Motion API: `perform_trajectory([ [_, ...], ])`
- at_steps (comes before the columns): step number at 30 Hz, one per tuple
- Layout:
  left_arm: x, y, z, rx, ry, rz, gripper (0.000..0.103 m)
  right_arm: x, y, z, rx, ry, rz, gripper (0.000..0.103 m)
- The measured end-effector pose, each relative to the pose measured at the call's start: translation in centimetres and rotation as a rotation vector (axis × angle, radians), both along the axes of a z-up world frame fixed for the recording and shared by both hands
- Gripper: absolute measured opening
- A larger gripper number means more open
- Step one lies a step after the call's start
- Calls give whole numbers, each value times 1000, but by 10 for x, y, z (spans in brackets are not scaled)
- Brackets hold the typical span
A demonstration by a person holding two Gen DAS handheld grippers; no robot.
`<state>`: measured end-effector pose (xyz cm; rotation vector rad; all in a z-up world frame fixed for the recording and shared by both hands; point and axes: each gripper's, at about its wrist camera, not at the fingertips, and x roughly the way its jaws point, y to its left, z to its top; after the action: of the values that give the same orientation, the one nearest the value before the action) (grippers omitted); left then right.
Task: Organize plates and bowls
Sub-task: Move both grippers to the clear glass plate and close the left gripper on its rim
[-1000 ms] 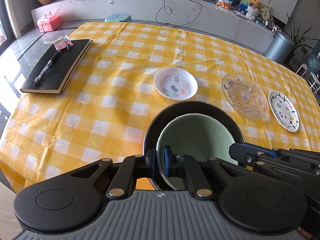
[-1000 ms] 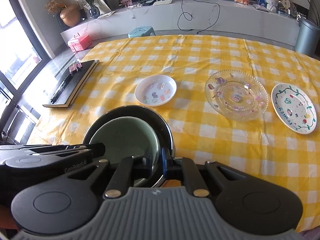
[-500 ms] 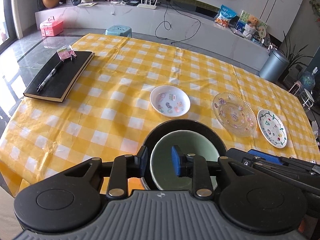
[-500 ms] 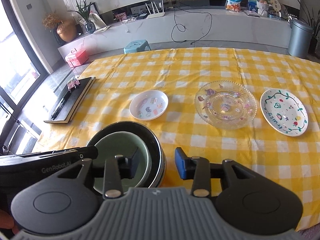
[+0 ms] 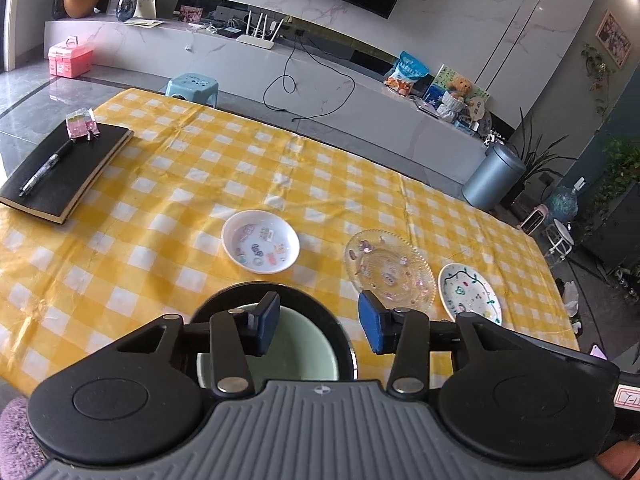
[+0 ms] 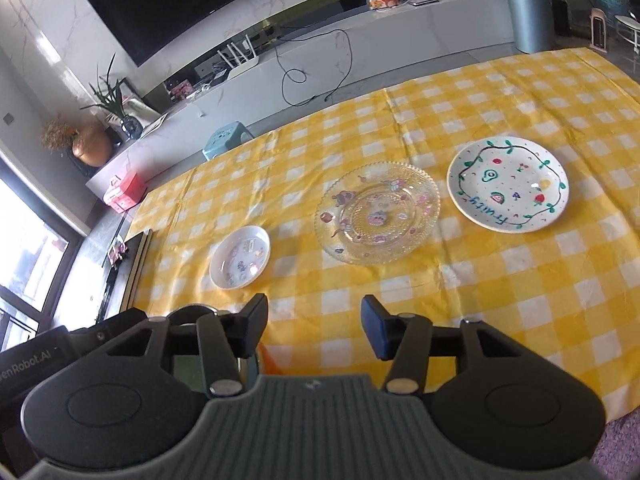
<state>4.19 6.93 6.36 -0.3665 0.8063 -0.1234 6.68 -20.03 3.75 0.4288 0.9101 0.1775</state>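
A pale green bowl [image 5: 304,348] sits nested inside a black bowl [image 5: 236,294] at the table's near edge. My left gripper [image 5: 318,322] is open and raised just above and behind these bowls. My right gripper [image 6: 314,326] is open and empty, to the right of the bowls, which are mostly hidden behind its left finger [image 6: 250,318]. Farther out lie a small white sticker dish [image 5: 261,241] [image 6: 239,257], a clear glass plate [image 5: 390,269] [image 6: 377,213] and a white painted plate [image 5: 469,294] [image 6: 508,184].
A black notebook [image 5: 66,170] with a pen [image 5: 46,170] lies at the table's left edge. The yellow checked tablecloth [image 6: 520,280] covers the table. A blue stool [image 5: 193,85] and a grey bin [image 5: 494,174] stand beyond the far edge.
Both grippers opened, let go of the black bowl's rim and drew back and up. The right gripper also swung to the right, away from the bowls.
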Motion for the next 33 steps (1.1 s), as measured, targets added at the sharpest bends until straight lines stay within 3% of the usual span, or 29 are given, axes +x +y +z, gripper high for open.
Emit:
perform_trajectory([
  [10, 28, -47, -20, -45, -4, -63, 54, 10, -45, -22, 98, 11, -100, 56],
  [15, 41, -71, -31, 0, -7, -91, 54, 17, -62, -37, 136, 10, -133, 56],
  [21, 68, -88, -40, 1, 40, -115, 51, 33, -79, -52, 175, 31, -177, 47],
  [26, 105, -102, -28, 86, 80, -236, 45, 49, -96, -69, 220, 63, -217, 43],
  [33, 151, -125, -29, 306, 131, -403, 44, 75, -100, -89, 288, 122, -229, 37],
])
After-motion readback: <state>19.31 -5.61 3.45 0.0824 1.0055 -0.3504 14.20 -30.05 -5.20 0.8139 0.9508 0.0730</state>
